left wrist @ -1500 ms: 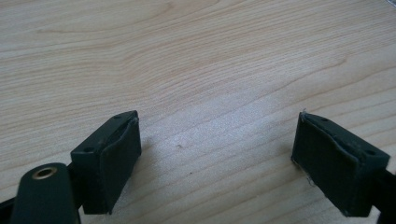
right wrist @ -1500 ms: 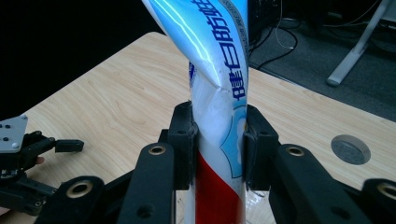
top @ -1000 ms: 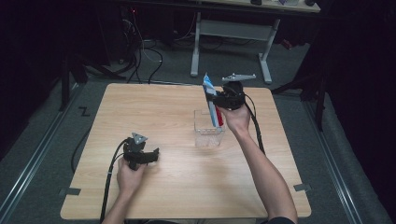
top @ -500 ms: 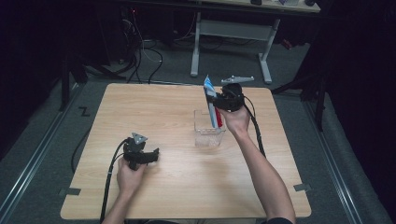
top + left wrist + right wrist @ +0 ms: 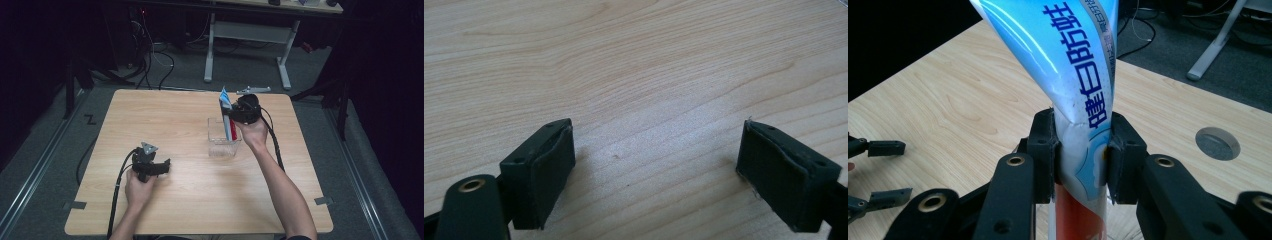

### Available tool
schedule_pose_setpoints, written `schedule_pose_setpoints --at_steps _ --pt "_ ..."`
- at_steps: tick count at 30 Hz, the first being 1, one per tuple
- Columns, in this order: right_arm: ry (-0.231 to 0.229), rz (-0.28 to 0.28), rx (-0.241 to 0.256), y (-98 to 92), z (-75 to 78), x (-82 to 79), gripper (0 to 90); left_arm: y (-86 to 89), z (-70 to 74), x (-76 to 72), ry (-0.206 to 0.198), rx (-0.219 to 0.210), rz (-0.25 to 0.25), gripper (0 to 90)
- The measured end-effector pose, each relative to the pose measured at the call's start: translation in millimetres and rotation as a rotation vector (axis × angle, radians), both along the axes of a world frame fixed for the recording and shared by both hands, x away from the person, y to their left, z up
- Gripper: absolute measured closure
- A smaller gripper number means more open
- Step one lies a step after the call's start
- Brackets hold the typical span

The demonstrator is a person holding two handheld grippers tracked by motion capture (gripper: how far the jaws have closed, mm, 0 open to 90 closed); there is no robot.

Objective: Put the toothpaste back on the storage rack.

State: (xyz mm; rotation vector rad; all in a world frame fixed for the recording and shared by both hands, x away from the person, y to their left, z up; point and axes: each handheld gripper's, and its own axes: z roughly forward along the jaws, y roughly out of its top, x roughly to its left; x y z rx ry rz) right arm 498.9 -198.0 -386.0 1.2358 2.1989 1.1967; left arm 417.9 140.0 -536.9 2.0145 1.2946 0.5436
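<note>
My right gripper is shut on a toothpaste tube, blue and white with a red lower part. The tube stands upright with its lower end inside a clear plastic box at the middle right of the wooden table. My left gripper rests low at the table's front left. Its jaws are wide apart over bare wood with nothing between them.
A round cable hole is cut into the table beyond the tube. The left gripper's jaw tips show at the left of the right gripper view. A white-legged desk stands on the floor behind the table.
</note>
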Motion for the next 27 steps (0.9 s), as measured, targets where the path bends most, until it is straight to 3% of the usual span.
schedule_pose_setpoints --at_steps 27 --pt "0.045 0.022 -0.029 -1.2 -25.5 -4.5 69.1 0.0 0.0 0.0 0.000 0.000 0.000 15.7"
